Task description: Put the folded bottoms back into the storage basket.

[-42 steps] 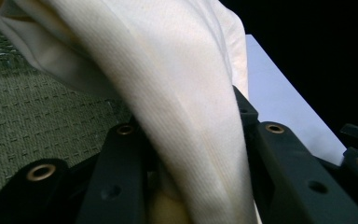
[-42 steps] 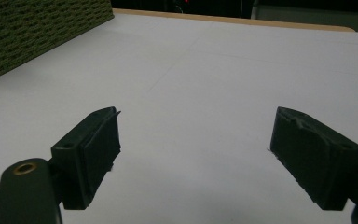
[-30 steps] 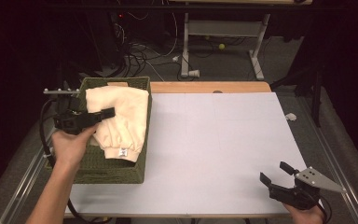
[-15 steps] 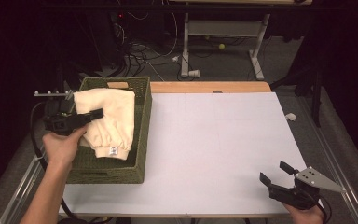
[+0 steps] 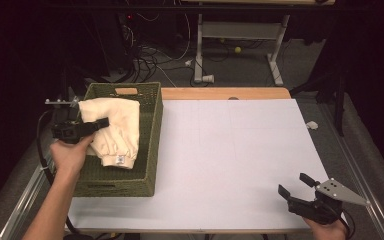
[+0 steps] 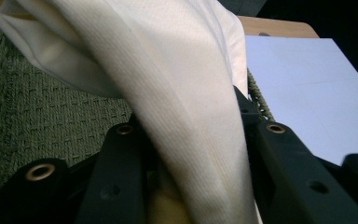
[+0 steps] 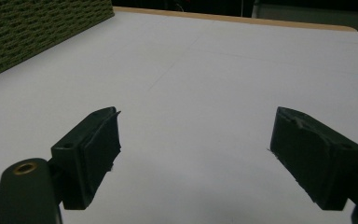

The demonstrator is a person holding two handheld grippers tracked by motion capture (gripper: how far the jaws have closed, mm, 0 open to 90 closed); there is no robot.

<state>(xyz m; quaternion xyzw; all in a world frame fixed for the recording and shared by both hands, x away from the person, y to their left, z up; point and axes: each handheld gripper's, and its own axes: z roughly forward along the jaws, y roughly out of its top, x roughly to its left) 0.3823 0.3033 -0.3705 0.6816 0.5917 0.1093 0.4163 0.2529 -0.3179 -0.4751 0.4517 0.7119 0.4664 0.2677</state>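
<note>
From the high view, a green woven basket [image 5: 150,150] is seen at the left end of a white table [image 5: 230,150], with cables and a desk frame on the dark floor beyond. A cream folded cloth [image 5: 117,125] is draped inside the basket, a small label showing at its lower hem. The left gripper [image 5: 102,122] is clamped on the cloth's left edge, over the basket. The right gripper [image 5: 294,185] is held at the table's near right corner, well apart from the basket, its jaws spread wide with nothing between them.

In the left gripper view, the cloth's fine ribbed weave [image 6: 186,116] is seen pinched between the jaws, the basket's woven wall [image 6: 42,121] behind.

In the right gripper view, bare tabletop [image 7: 205,84] is seen between the open jaws, and the basket's side [image 7: 32,32] at upper left.
</note>
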